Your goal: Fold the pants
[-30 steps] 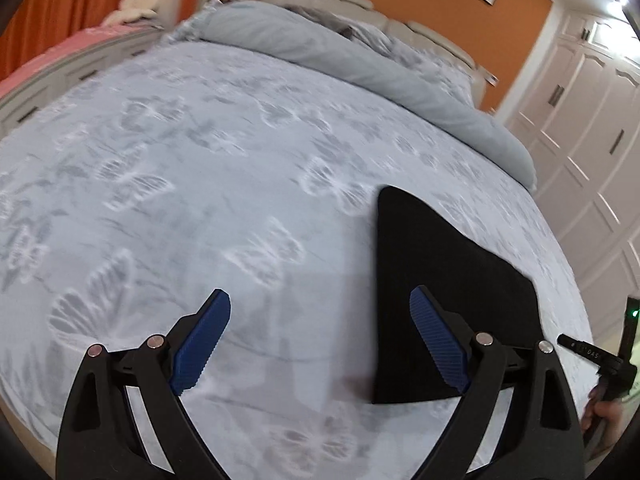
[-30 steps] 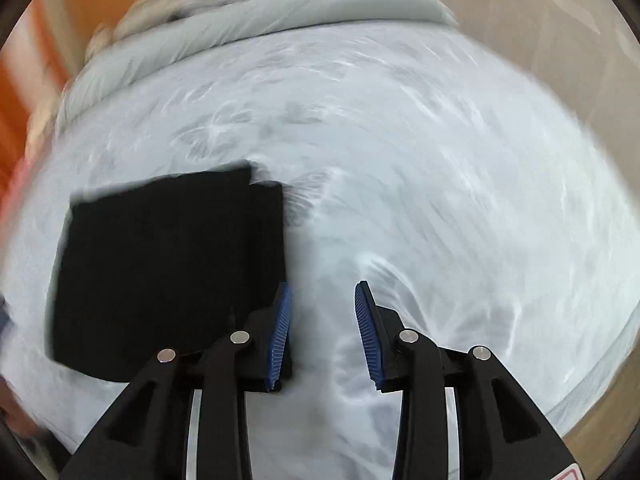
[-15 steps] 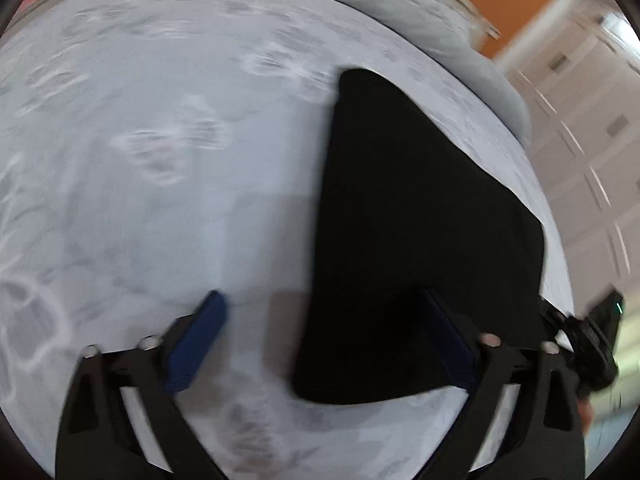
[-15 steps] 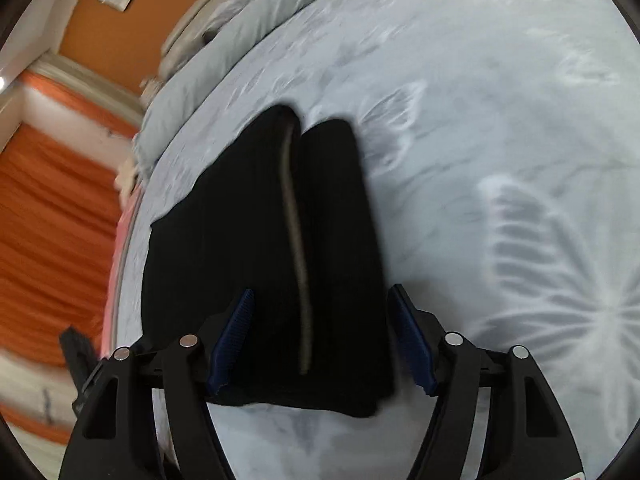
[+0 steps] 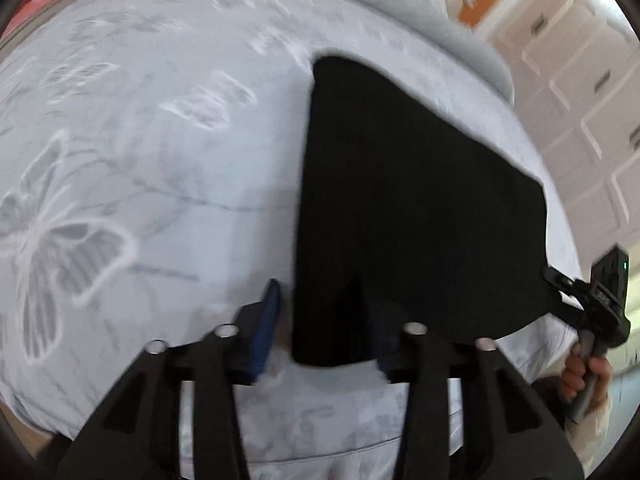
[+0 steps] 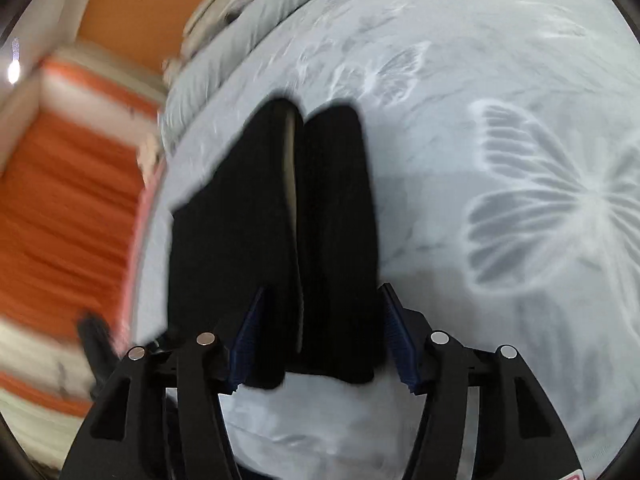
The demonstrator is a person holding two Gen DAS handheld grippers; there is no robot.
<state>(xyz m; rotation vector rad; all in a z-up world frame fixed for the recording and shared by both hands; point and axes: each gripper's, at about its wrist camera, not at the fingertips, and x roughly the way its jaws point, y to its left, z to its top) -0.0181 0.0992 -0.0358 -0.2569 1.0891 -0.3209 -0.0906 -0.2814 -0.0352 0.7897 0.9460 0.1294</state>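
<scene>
Black pants [image 5: 416, 200] lie folded flat on butterfly-print bedspread [image 5: 160, 152], near bed's front edge. My left gripper [image 5: 324, 332] parted, fingers straddling near left corner of pants: left pad [image 5: 266, 328] on bedspread just beside cloth edge, right pad over black cloth, blurred. No grip yet. My right gripper [image 6: 320, 340] open, pads [image 6: 248, 340] either side of near right corner, spanning pale seam line [image 6: 292, 184]. Nothing pinched. Orange curtain [image 6: 64, 216] at far left, white wardrobe doors [image 5: 580, 92] at right.
</scene>
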